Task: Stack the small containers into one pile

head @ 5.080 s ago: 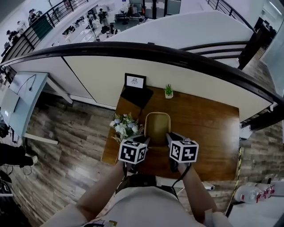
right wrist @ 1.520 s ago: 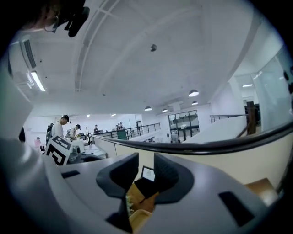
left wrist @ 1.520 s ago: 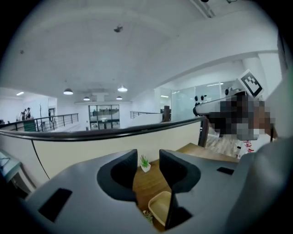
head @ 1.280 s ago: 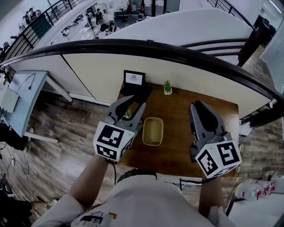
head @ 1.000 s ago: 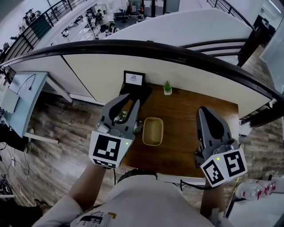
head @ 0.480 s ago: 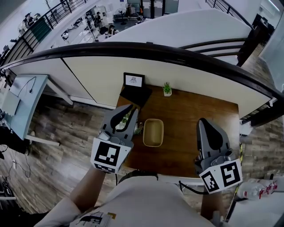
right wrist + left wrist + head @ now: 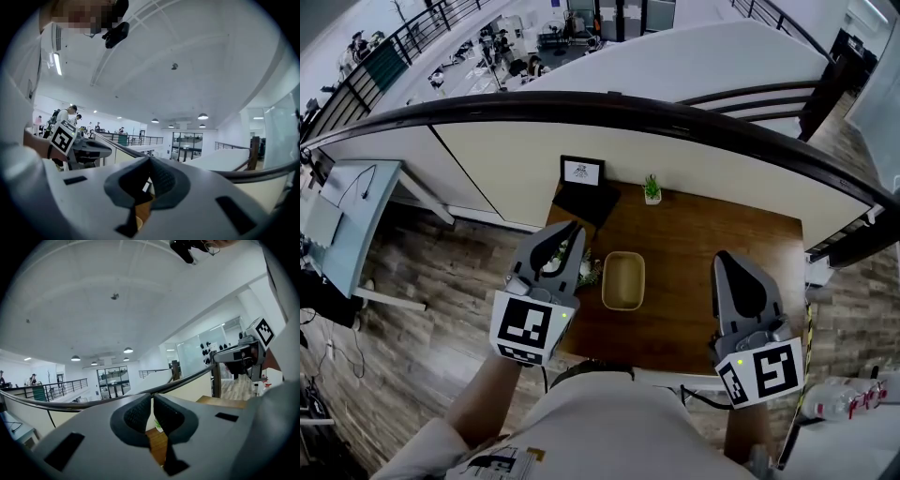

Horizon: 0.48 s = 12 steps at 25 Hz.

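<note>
A tan oval container sits on the brown wooden table, left of its middle; whether others are nested inside it I cannot tell. My left gripper is held above the table's left edge, left of the container and well clear of it. Its jaws have just been closing and now meet with nothing between them. My right gripper is held up on the container's right, also apart from it. It is shut and empty. Below its jaws a sliver of tan rim shows.
A black-framed picture and a small potted plant stand at the table's far edge. A bunch of white flowers at the left edge is partly hidden by my left gripper. A dark curved railing runs behind the table.
Five seconds ago both grippers were low by the container; they have since lifted and spread apart. In the last second the left jaws closed and the right gripper sank slightly.
</note>
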### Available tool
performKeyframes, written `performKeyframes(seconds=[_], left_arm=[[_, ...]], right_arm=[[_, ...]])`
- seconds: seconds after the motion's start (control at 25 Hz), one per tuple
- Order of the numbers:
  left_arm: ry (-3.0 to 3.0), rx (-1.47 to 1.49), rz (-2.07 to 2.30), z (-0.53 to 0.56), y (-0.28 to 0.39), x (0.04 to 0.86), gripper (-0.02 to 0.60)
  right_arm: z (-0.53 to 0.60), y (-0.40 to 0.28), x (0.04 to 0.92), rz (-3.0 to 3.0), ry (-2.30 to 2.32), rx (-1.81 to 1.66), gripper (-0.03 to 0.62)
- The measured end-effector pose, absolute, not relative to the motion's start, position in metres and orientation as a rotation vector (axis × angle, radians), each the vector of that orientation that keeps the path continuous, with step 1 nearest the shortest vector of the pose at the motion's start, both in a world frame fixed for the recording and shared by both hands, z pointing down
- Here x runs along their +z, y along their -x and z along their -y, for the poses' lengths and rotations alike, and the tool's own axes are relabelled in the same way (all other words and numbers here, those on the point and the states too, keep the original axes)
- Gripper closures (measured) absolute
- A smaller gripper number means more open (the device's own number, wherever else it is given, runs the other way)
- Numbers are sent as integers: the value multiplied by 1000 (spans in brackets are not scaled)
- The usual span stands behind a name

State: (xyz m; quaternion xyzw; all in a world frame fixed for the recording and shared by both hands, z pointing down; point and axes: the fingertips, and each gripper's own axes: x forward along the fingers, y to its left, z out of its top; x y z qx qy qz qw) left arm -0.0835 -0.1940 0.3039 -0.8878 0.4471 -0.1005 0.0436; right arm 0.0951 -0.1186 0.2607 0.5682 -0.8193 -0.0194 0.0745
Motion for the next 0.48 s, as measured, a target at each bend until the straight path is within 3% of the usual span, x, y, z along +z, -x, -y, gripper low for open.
performKeyframes(seconds=[0.48], left_arm=[[2712, -307, -1359, 190, 81, 300, 561]], right_arm=[[114, -92, 258, 2453, -1690, -78, 591]])
